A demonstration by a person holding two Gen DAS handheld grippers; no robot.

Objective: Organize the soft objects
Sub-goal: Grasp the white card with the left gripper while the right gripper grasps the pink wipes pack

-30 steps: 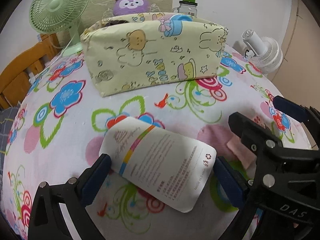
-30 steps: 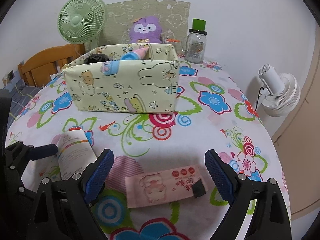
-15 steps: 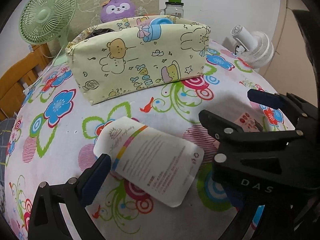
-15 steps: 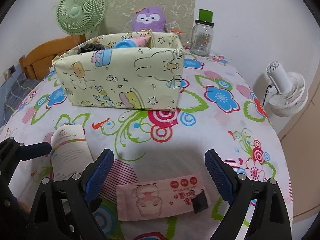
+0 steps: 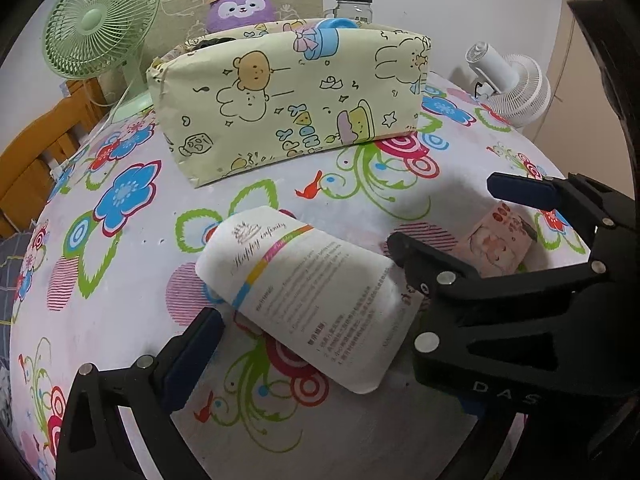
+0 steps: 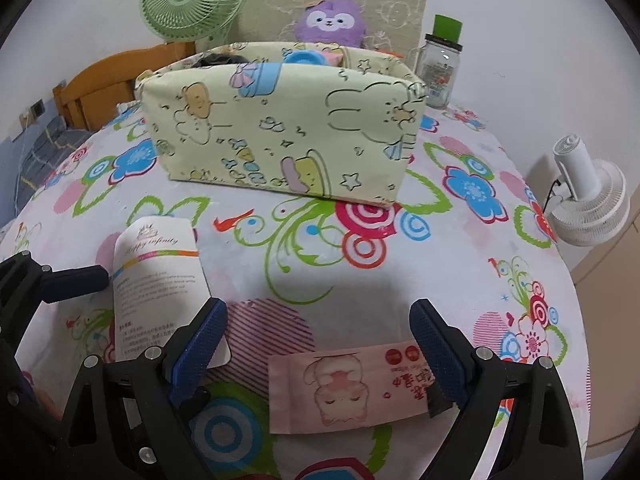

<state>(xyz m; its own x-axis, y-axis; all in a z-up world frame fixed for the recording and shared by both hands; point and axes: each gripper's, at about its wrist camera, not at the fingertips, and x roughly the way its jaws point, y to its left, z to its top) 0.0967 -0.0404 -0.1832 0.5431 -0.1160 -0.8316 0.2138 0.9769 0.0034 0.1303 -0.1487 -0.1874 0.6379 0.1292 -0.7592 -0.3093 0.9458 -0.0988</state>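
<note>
A floral surface [image 6: 460,280] carries a fabric bin [image 6: 280,136], jar [image 6: 442,68] and green fan [image 5: 100,28]. A white pack [image 5: 304,292] and pink pack [image 6: 352,384] lie flat nearer.

The fabric box [image 6: 280,136] is pale yellow with cartoon animals. The bench cloth [image 6: 400,280] shows bright flowers and swirls on white. The tissue pack [image 6: 348,388] between the right hand-held gripper's [image 6: 318,344] blue pads is pink.

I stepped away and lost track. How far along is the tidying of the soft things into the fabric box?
Done: a few items already show over the rim of the fabric box. In hand: nothing gripped; the open right gripper straddles the pink tissue pack, the open left gripper frames the white pack. Left: both packs lie on the tablecloth.
</note>
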